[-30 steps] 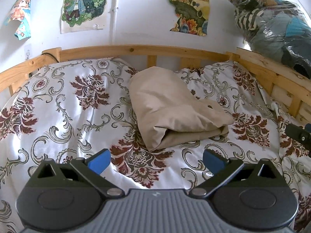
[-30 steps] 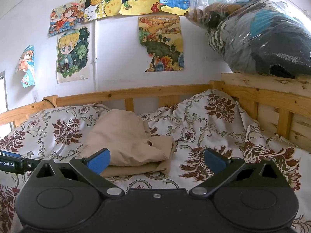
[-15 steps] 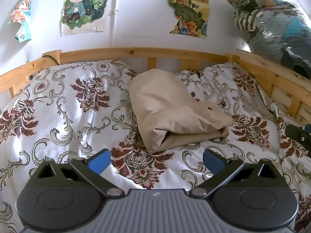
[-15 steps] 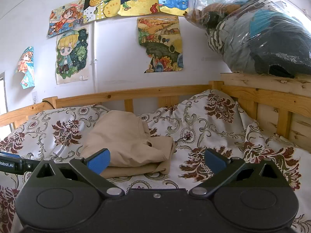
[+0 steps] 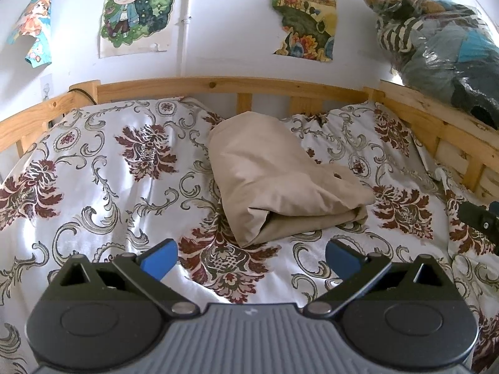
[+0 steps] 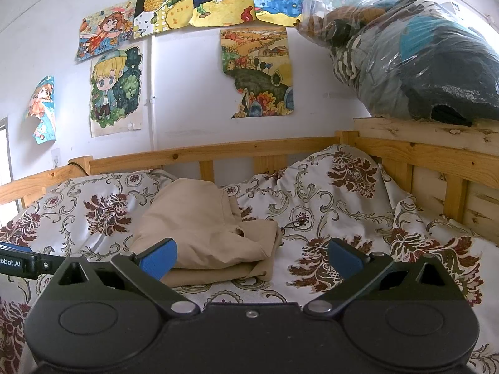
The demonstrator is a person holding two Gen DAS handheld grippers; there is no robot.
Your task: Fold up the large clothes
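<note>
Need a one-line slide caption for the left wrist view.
Open left tongs hover before a folded beige garment on the floral bedspread.

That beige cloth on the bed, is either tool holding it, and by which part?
Neither. The left tool and right tool are both open, short of the folded beige cloth, which lies free on the floral bedspread.

Floral bedspread (image 5: 103, 184) inside a wooden bed frame (image 5: 218, 84); posters (image 6: 116, 88) above; bagged clothes (image 6: 414, 56) right.
</note>
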